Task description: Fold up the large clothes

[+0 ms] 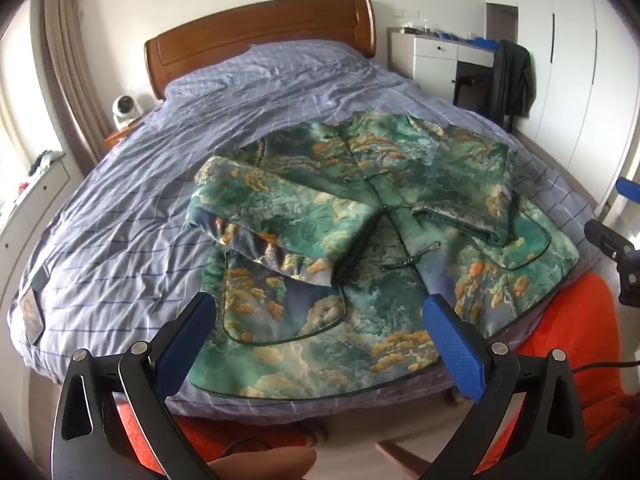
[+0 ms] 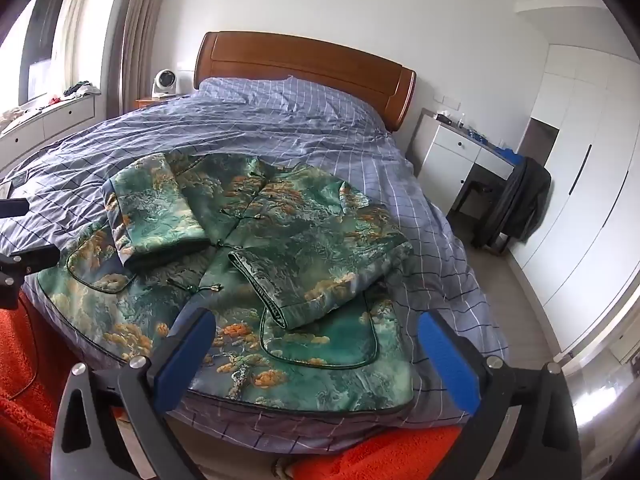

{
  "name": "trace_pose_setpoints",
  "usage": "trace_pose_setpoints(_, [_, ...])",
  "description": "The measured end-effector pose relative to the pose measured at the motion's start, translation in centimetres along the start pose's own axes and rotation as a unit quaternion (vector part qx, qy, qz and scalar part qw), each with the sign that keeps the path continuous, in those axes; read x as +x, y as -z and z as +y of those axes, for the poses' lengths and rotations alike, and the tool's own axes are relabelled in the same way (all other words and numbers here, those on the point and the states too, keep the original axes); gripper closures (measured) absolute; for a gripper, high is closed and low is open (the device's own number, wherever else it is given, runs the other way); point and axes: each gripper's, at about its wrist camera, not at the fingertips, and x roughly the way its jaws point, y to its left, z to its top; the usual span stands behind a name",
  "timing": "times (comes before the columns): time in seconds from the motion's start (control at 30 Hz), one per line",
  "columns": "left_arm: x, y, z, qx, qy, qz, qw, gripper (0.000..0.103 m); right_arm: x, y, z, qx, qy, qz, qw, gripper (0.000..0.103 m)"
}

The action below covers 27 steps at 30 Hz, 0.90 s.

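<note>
Blue-padded fingers of the left gripper (image 1: 318, 322) and the right gripper (image 2: 316, 340) fill the bottom of each wrist view, both sets spread wide apart with nothing between them, hovering above the foot edge of the bed (image 1: 120, 208). That bed, under a checked lilac cover, carries everything and is by far the biggest thing in sight, with a wooden headboard (image 2: 304, 64) at its far edge. On it, close to the foot edge and nearer the right side, lies the green brocade jacket (image 1: 360, 248), front up, its hem running along the foot edge. Both sleeves are already folded in over the chest: the left sleeve (image 1: 276, 220) crosses diagonally toward the middle, and the right sleeve (image 2: 316, 280) does likewise, cuffs nearly meeting at the closure. That arrangement likely narrows the garment before the body is folded. Smallest is the frog fastening (image 1: 412, 260) near the centre front. Each gripper points slightly downward at the hem, seemingly poised to take its two corners.
</note>
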Motion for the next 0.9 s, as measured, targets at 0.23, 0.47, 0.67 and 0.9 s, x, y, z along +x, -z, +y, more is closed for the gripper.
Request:
trace_pose_setpoints(0.23, [-0.20, 0.05, -0.13, -0.016, 0.016, -0.008, 0.9997, 0.000, 0.08, -0.11, -0.35, 0.003, -0.012, 0.009, 1.000, 0.000])
trace_pose_setpoints(0.47, [0.14, -0.18, -0.52, -0.012, 0.023, 0.003, 0.9996, 0.000, 0.08, -0.09, 0.12, 0.003, -0.015, 0.006, 1.000, 0.000])
trace_pose_setpoints(0.67, [0.24, -0.38, -0.41, -0.007, 0.018, 0.008, 0.9998, 0.000, -0.09, -0.10, 0.02, 0.006, -0.016, 0.004, 1.000, 0.000])
trace_pose_setpoints(0.9, [0.34, -0.23, -0.04, -0.008, 0.012, 0.014, 0.9998, 0.000, -0.13, -0.07, 0.07, 0.006, -0.018, 0.003, 1.000, 0.000])
